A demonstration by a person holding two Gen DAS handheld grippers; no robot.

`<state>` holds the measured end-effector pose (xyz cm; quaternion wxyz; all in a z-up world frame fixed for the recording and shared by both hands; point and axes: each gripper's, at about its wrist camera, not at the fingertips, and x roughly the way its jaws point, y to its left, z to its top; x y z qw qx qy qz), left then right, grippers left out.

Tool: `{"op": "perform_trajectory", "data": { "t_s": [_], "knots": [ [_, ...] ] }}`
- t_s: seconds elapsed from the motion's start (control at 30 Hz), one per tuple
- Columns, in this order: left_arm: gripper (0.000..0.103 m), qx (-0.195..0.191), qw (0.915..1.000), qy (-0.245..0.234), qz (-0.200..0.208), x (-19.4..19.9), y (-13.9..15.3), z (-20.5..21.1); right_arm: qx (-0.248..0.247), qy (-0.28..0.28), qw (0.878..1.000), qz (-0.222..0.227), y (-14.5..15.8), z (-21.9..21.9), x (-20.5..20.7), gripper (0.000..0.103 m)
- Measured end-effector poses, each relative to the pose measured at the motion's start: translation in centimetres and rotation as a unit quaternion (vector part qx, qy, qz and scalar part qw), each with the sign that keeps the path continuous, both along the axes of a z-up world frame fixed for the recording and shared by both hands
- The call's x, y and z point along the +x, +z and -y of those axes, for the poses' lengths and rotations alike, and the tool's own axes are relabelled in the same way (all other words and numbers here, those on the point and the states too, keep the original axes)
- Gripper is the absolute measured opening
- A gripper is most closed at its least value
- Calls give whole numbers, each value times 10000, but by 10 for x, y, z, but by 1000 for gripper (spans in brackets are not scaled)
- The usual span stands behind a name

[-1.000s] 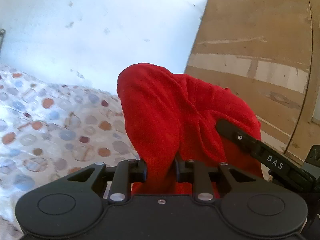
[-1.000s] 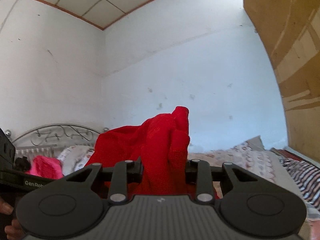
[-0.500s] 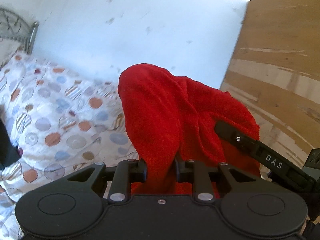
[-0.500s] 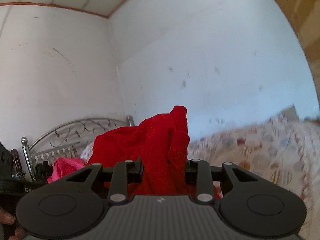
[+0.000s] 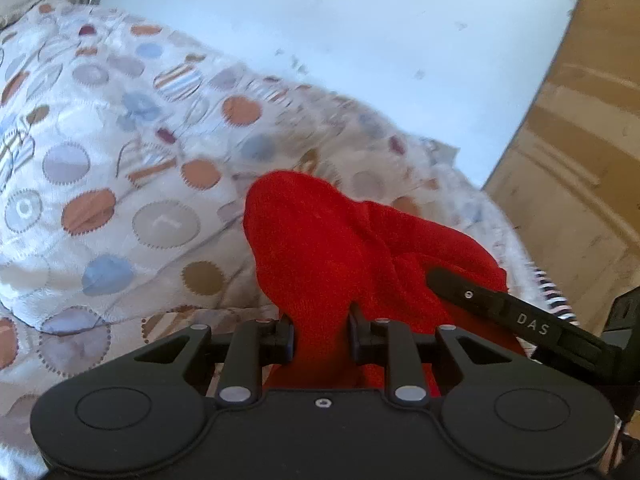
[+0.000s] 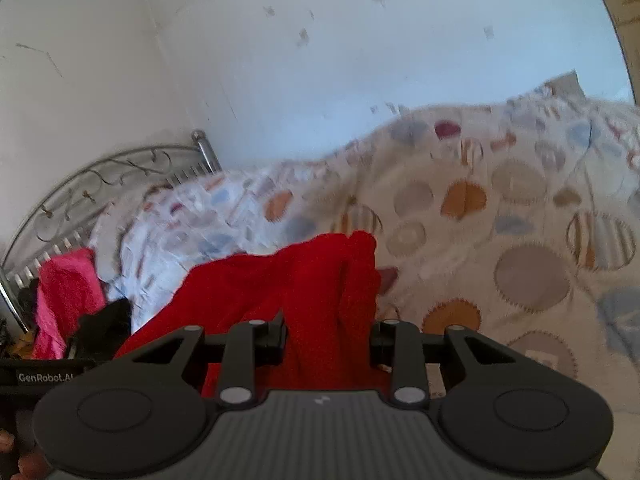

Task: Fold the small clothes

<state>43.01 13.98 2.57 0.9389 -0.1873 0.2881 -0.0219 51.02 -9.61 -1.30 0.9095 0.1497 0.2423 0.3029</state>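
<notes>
A red garment (image 5: 332,248) is bunched between the jaws of my left gripper (image 5: 322,332), which is shut on it; the cloth bulges up over the fingers and hides their tips. In the right wrist view the same red garment (image 6: 312,288) is pinched in my right gripper (image 6: 326,336), also shut on it, and stretches off to the left. Part of the right gripper (image 5: 520,320) shows at the left wrist view's right edge. Both grippers hold the cloth above a bed with a spotted cover (image 5: 120,184).
The spotted bedcover (image 6: 500,232) fills the right and middle of the right wrist view. A metal headboard (image 6: 104,184) stands at the left with a pink cloth (image 6: 68,292) and a dark cloth (image 6: 104,324) by it. A brown board (image 5: 580,160) rises at right.
Both grippers have swung down and toward the bed, carrying the red garment; walls and ceiling gave way to the bedcover. Grips are unchanged.
</notes>
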Motion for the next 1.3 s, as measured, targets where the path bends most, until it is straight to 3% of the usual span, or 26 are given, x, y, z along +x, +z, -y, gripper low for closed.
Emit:
{"op": "perform_trajectory", "data": {
  "t_s": [0.13, 0.27, 0.37, 0.43, 0.47, 0.63, 0.73, 0.93, 1.07, 1.3],
  "knots": [
    [28, 73, 9997, 138, -161, 16, -26, -6, 64, -92, 9998, -184, -24, -1, 9, 39],
    [39, -188, 9996, 209, -99, 11, -29, -13, 161, -126, 9994, -285, -30, 9, 4, 49],
    [46, 0, 9994, 343, 20, 3, -21, -6, 70, -268, 9994, -194, -17, 18, -12, 62],
    [62, 26, 9990, 402, 205, -9, -14, -2, 158, -338, 9993, -62, -6, 24, -24, 84],
    [70, -11, 9986, 436, 301, -16, -11, -2, 197, -374, 9991, 39, -1, 28, -33, 87],
    [78, -55, 9962, 685, 543, -58, 1, 0, 245, -350, 9972, 610, 28, 37, -92, 101],
    [83, -109, 9935, 935, 641, -90, 2, -4, 78, -176, 9953, 947, 33, 35, -129, 103],
    [88, 107, 9960, 713, 533, -127, -9, 6, -888, -180, 9880, 1252, 17, 18, -167, 103],
    [89, 247, 9964, 646, 485, -133, -23, 13, -1370, -377, 9835, 1117, -3, 10, -172, 103],
    [90, 313, 9975, 541, 343, -125, -43, 20, -1647, -520, 9808, 909, -27, 3, -170, 103]
  ]
}}
